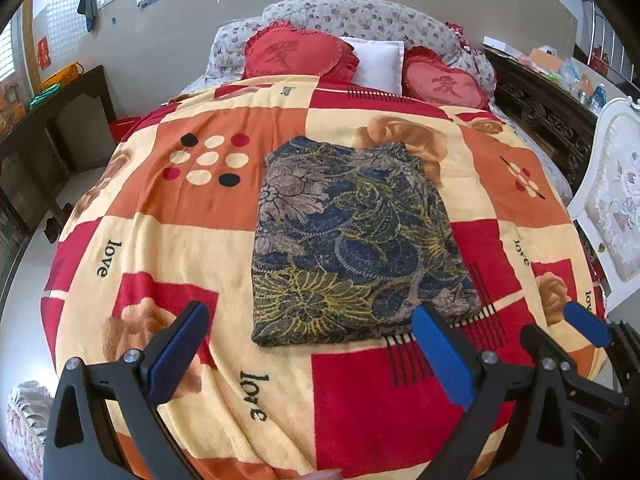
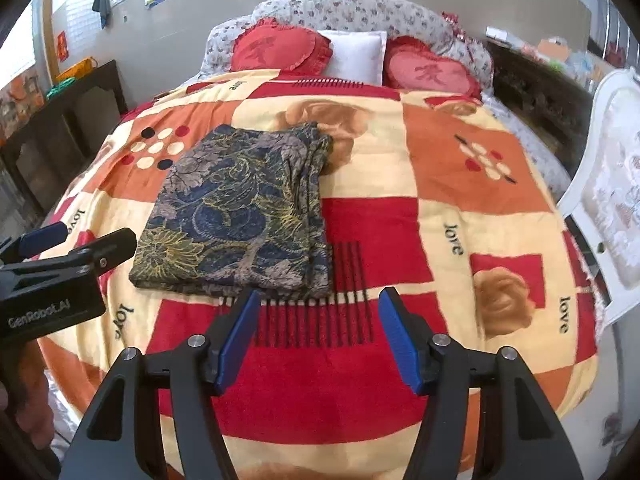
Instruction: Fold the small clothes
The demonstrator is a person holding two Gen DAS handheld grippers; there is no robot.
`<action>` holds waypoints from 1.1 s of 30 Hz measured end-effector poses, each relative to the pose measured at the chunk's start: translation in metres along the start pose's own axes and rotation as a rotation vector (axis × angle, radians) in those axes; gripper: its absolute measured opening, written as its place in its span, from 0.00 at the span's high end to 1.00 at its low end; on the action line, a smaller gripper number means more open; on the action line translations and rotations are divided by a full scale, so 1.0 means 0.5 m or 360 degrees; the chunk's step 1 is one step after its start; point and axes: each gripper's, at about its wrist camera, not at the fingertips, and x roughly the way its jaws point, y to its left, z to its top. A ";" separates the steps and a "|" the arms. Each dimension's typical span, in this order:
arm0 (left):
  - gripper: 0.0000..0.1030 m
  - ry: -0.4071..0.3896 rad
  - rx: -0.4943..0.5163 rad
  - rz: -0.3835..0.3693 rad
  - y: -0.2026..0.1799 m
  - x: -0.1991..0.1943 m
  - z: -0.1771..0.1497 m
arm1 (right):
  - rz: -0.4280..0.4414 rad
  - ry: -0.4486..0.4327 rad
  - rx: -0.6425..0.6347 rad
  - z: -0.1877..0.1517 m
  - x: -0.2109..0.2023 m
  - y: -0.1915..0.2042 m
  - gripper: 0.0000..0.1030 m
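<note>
Both grippers hover low over the blanket [image 1: 168,236], fingers spread, holding nothing: left gripper [image 1: 316,356], right gripper [image 2: 318,340]. Just beyond lies 1 folded floral garment [image 1: 352,236], flat mid-bed. Farther back, 2 red heart cushions [image 1: 298,54] flank 1 white pillow [image 1: 378,62].

— What's on the bed?
— A folded garment [image 1: 356,240], dark blue with yellow and grey flowers, lying flat on a checked blanket [image 1: 192,240] of red, orange and cream, "love" printed here and there.
— And the tools?
— The left gripper [image 1: 316,356] hangs low over the near edge, jaws wide apart, holding nothing; its right blue pad sits just beside the garment's near corner. The right gripper [image 1: 588,328] pokes in at the far right.
— Up at the head?
— Two red heart cushions [image 1: 296,54] either side of a white pillow [image 1: 378,60]
</note>
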 end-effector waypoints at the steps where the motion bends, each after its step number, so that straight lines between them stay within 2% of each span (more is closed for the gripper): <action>1: 0.00 0.0003 0.0001 0.0003 0.000 0.002 -0.001 | -0.0003 -0.0007 0.0005 -0.001 -0.003 0.000 0.30; 9: 0.00 0.0015 0.0011 0.0011 -0.008 0.012 -0.003 | -0.0077 -0.0066 -0.0014 -0.005 -0.016 0.009 0.30; 15: 0.00 0.0025 0.0013 0.0017 -0.011 0.019 -0.005 | -0.0333 -0.0146 -0.0106 -0.004 -0.025 0.007 0.30; 18: 0.00 0.0027 0.0017 0.0011 -0.012 0.021 -0.005 | -0.0436 -0.0116 -0.0126 -0.002 -0.018 -0.005 0.30; 21: 0.00 0.0030 0.0028 0.0009 -0.019 0.025 -0.006 | -0.0480 -0.0069 -0.0117 -0.003 -0.007 -0.020 0.30; 33: 0.00 0.0060 0.0030 0.0006 -0.024 0.038 -0.013 | -0.0416 0.0035 -0.0067 -0.020 0.021 -0.036 0.30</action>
